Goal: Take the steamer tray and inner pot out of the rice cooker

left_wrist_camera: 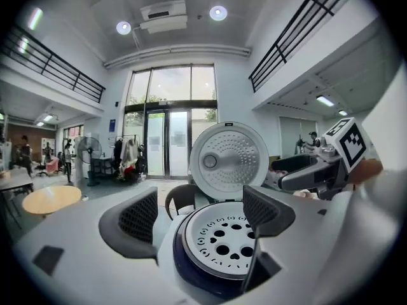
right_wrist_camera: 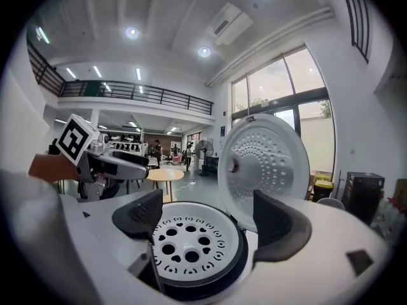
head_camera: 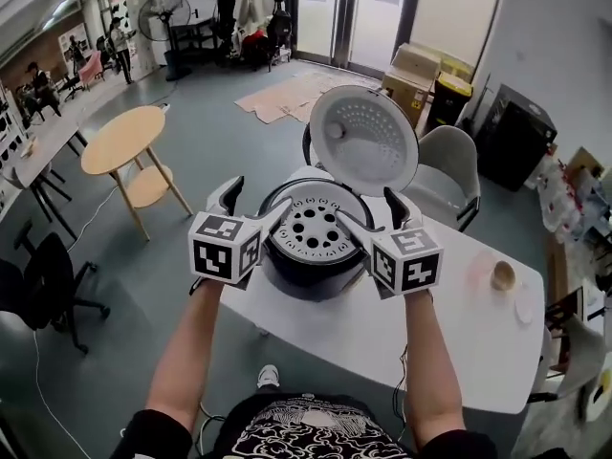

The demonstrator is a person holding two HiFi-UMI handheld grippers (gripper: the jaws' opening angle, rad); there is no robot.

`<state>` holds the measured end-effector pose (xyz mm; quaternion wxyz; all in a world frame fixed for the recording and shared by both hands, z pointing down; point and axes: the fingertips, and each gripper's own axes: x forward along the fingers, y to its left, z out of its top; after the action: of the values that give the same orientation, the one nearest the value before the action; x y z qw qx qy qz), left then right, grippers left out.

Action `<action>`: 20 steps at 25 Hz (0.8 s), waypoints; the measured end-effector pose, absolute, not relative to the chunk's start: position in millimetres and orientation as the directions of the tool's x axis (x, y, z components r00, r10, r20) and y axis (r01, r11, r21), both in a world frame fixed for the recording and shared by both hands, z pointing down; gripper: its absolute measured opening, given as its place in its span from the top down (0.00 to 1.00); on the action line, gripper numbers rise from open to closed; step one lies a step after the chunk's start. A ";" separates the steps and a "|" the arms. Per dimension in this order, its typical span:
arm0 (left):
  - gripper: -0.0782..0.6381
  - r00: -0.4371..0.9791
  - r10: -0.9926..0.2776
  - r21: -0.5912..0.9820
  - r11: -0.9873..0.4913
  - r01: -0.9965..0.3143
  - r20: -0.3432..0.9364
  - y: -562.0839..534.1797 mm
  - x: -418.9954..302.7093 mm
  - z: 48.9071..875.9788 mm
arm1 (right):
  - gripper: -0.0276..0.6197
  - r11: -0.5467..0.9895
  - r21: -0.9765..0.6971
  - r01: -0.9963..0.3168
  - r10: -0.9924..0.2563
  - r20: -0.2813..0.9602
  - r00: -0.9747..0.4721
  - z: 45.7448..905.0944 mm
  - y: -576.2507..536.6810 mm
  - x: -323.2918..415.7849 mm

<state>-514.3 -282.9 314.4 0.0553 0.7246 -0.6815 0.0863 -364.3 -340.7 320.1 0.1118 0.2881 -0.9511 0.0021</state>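
At the left edge of the white table (head_camera: 459, 342), an open rice cooker (head_camera: 304, 277) is flanked by two grippers.
To its left, the left gripper (head_camera: 253, 205) is held with jaws spread wide and nothing pinched, the inner jaw tip just over the cooker's rim. The perforated steamer tray (head_camera: 314, 226) is seated in the cooker's mouth, below the raised lid (head_camera: 365, 140). To its right, the right gripper (head_camera: 371, 209) is likewise spread and empty. A small cup (head_camera: 503, 275) is seen near the right edge.
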 end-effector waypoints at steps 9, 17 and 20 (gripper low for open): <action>0.33 0.292 -0.932 0.000 -0.299 -0.954 0.215 -335.7 -601.3 349.2 | 0.27 0.840 0.203 -0.504 -0.540 0.408 -0.736 364.8 -345.4 -483.7; 0.32 0.419 -0.875 0.039 -0.423 -0.905 0.244 -371.6 -611.8 377.5 | 0.26 0.887 0.243 -0.393 -0.450 0.643 -0.619 414.5 -366.0 -507.6; 0.33 0.447 -0.861 0.043 -0.451 -0.892 0.244 -379.1 -606.4 382.3 | 0.27 0.917 0.209 -0.340 -0.379 0.723 -0.577 436.4 -369.5 -506.5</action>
<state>-606.4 -379.1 382.3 0.0825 0.8466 -0.5174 0.0937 -506.5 -369.5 436.4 0.4129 0.2026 -0.8877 -0.0236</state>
